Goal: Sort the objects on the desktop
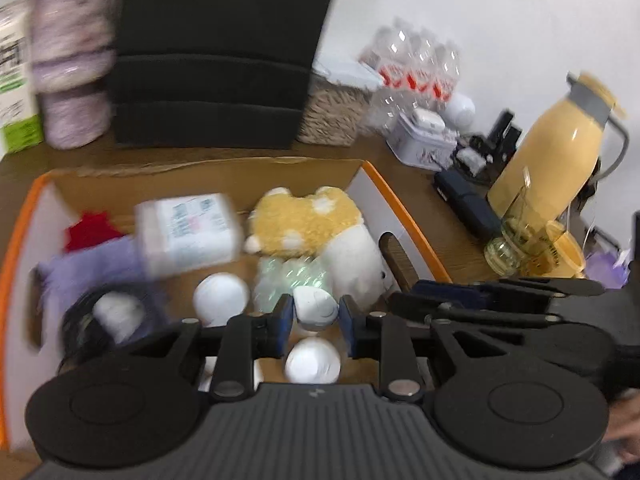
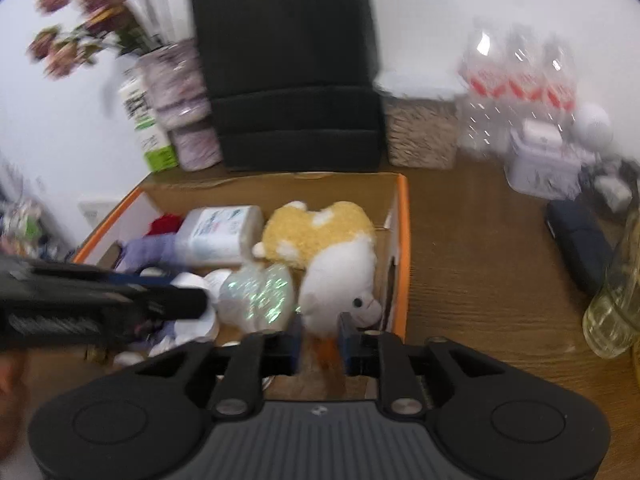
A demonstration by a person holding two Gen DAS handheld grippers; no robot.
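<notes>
An orange-rimmed cardboard box point(image 1: 404, 208) point(image 2: 404, 240) on the wooden desk holds a white and yellow plush toy point(image 1: 352, 256) point(image 2: 340, 276), a wipes pack point(image 1: 188, 232) point(image 2: 220, 236), a glittery pouch point(image 2: 256, 296), a purple cloth, a red item and several white balls. My left gripper point(image 1: 314, 316) hangs over the box, its jaws close around a small white object point(image 1: 314, 306). My right gripper point(image 2: 320, 340) is at the box's near right corner, jaws around the plush toy's lower end with its orange foot point(image 2: 326, 350).
Behind the box stand a black drawer unit point(image 2: 288, 80), a woven basket point(image 2: 420, 136), water bottles point(image 2: 520, 80), a flower vase and a tin point(image 2: 544, 168). A yellow thermos point(image 1: 560, 140), a glass jar point(image 1: 516, 240) and a dark case point(image 2: 580, 240) stand at the right.
</notes>
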